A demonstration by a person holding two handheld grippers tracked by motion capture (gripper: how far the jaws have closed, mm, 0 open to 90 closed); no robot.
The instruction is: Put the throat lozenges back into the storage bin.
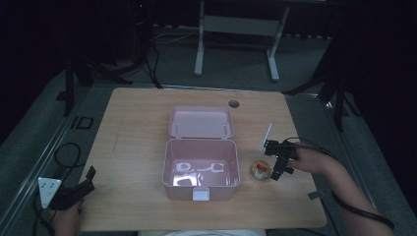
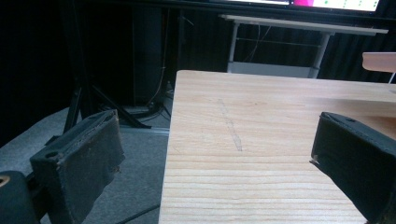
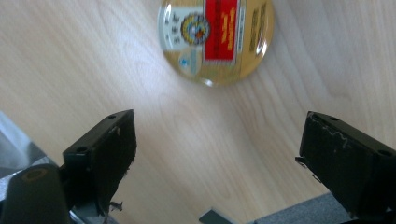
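A pink plastic box [image 1: 201, 169] stands open in the middle of the table, its lid [image 1: 200, 123] folded back. To its right lies a small round clear tin [image 1: 260, 170] with a red and gold label; the same tin [image 3: 215, 38] lies ahead of my right gripper's jaws. My right gripper [image 1: 282, 166] hovers just right of the tin, open, with nothing between its jaws [image 3: 219, 154]. My left gripper [image 1: 81, 189] rests at the table's near left corner, open and empty, its jaws spanning the table's left edge [image 2: 219, 154].
A thin white stick [image 1: 266, 136] lies behind the tin. A round cable hole [image 1: 233, 103] sits at the table's far edge. A white desk frame [image 1: 236, 29] stands on the floor beyond. Inside the box lie pale shapes I cannot make out.
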